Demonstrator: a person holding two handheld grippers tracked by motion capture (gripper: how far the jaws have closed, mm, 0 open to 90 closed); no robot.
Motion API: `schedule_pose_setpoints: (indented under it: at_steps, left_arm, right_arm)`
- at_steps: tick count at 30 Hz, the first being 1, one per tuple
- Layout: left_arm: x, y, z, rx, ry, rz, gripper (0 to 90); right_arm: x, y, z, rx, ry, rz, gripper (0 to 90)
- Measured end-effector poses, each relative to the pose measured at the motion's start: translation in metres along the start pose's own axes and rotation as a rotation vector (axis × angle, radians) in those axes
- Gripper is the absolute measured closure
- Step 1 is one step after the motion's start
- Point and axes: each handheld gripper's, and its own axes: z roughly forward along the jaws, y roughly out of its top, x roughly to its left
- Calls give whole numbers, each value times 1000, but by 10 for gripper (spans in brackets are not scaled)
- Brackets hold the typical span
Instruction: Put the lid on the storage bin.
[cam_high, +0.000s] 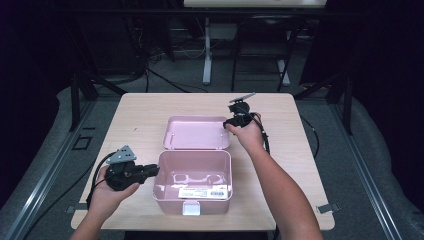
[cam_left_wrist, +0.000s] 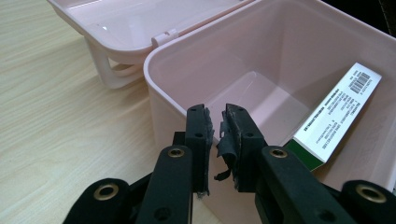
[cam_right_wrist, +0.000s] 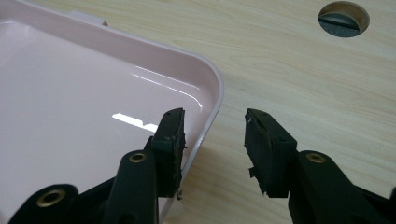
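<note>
An open pink plastic box stands mid-table with its lid laid back flat behind it. A white and green packet with a barcode lies inside against the front wall, and it is also in the left gripper view. My left gripper rests at the box's left wall. Its jaws are almost together with nothing between them, just before the box rim. My right gripper is open at the lid's right edge. There its jaws straddle the lid's rim, one inside and one outside.
The light wooden table has bare room on both sides of the box. A round cable hole lies in the tabletop beyond the right gripper. Dark frames and table legs stand on the floor behind.
</note>
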Motion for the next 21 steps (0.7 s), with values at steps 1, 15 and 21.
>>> schedule_pose_setpoints:
  at_steps: [1,15,21]
  left_arm:
    - [0,0,0,0,0,0,799]
    - [0,0,0,0,0,2,798]
    - [0,0,0,1,0,0,798]
  right_arm:
    - [1,0,1,-1,-1,5,578]
    - [14,1,3,21,-31,11,722]
    - [14,2,2,30,-41,18,748]
